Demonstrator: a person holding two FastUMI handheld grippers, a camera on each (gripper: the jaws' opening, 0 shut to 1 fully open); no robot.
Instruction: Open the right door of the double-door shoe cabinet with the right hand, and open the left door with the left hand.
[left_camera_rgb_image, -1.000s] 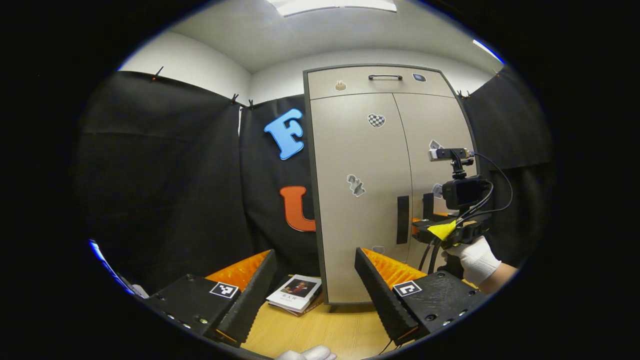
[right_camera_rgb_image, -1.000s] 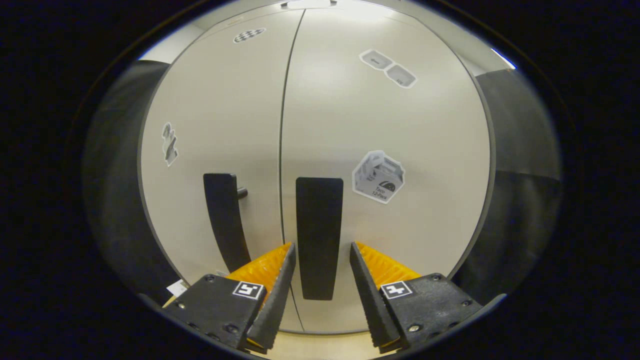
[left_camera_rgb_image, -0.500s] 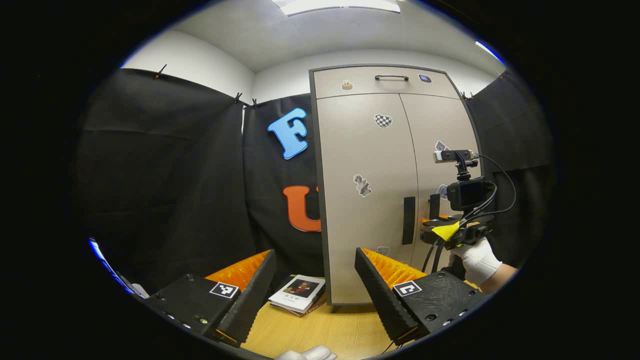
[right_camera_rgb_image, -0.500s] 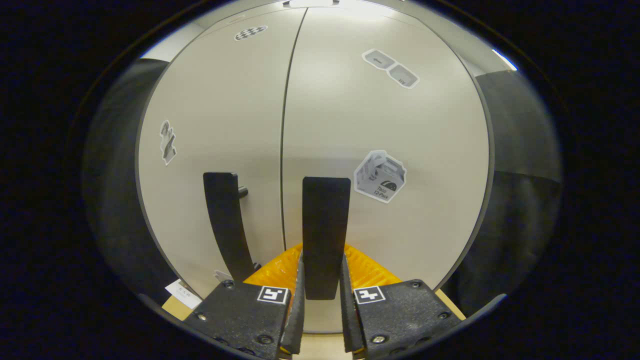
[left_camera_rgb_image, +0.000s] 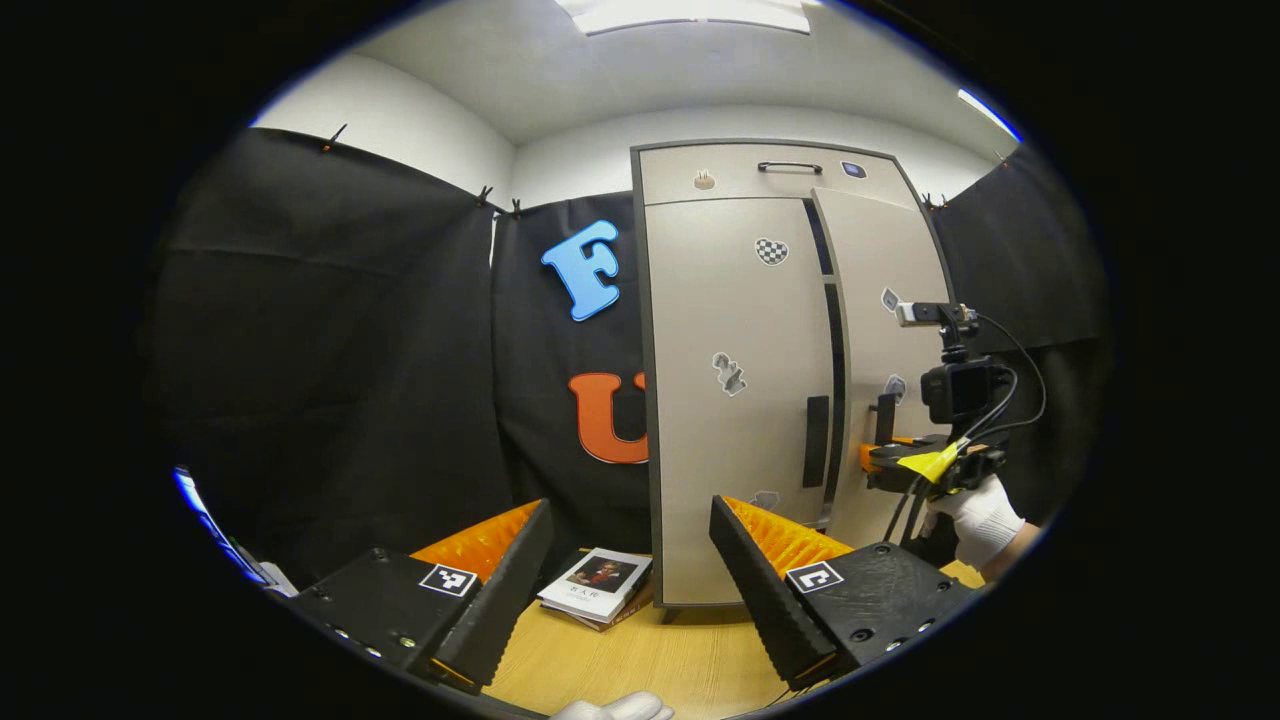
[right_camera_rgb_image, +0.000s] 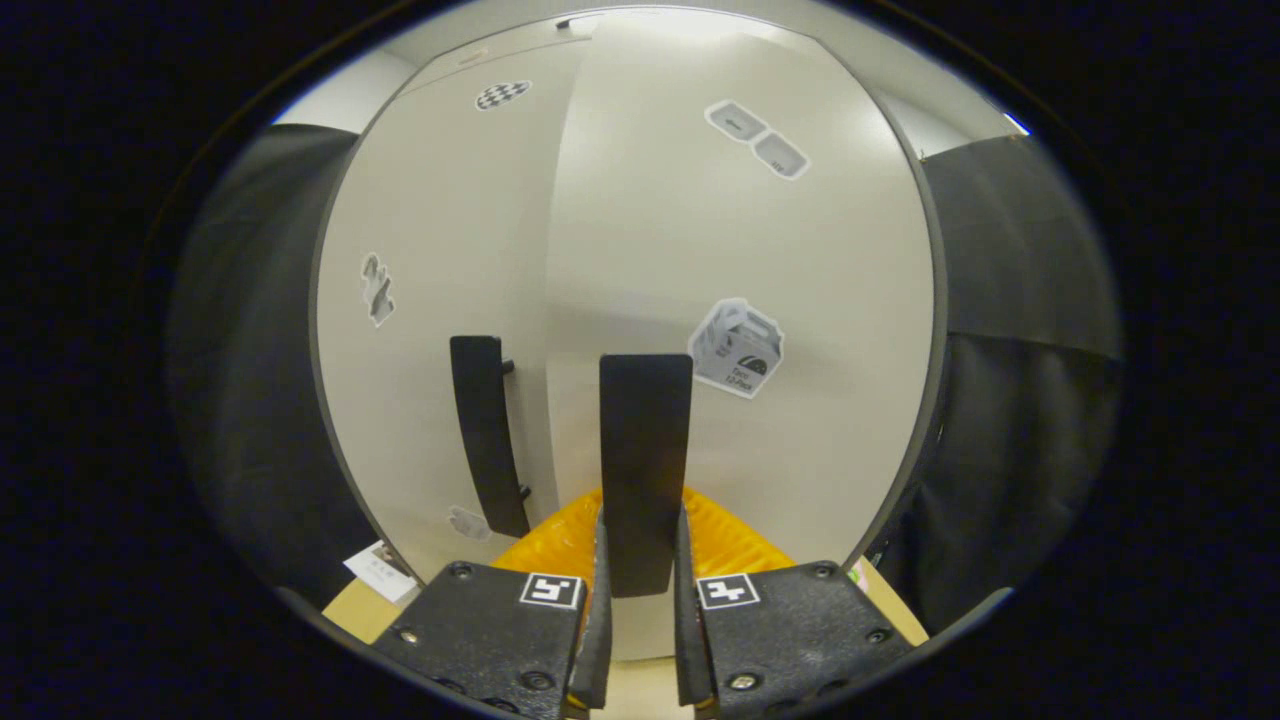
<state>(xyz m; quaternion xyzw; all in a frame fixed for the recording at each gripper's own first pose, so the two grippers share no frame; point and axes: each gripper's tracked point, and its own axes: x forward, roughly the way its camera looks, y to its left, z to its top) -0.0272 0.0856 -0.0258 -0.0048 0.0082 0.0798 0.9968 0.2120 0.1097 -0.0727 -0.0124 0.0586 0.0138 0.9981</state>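
A tall beige shoe cabinet (left_camera_rgb_image: 740, 330) stands on the wooden floor, with two doors and black vertical handles. My right gripper (right_camera_rgb_image: 640, 560) is shut on the right door's handle (right_camera_rgb_image: 645, 440). That right door (left_camera_rgb_image: 880, 330) stands slightly ajar, with a dark gap beside the left door (left_camera_rgb_image: 735, 400). From the left gripper view, the right gripper (left_camera_rgb_image: 890, 465) and the gloved hand (left_camera_rgb_image: 975, 515) holding it are at the handle. The left door's handle (left_camera_rgb_image: 816, 440) is untouched. My left gripper (left_camera_rgb_image: 630, 555) is open, low and well short of the cabinet.
A book (left_camera_rgb_image: 598, 582) lies on the wooden floor (left_camera_rgb_image: 640, 660) by the cabinet's left corner. A drawer front with a handle (left_camera_rgb_image: 788, 167) tops the cabinet. Black cloth walls stand on both sides. A white glove tip (left_camera_rgb_image: 615, 708) shows at the bottom edge.
My right gripper closed on the right door's handle, then pulled the door slightly ajar. The left gripper stayed open and drifted a little left.
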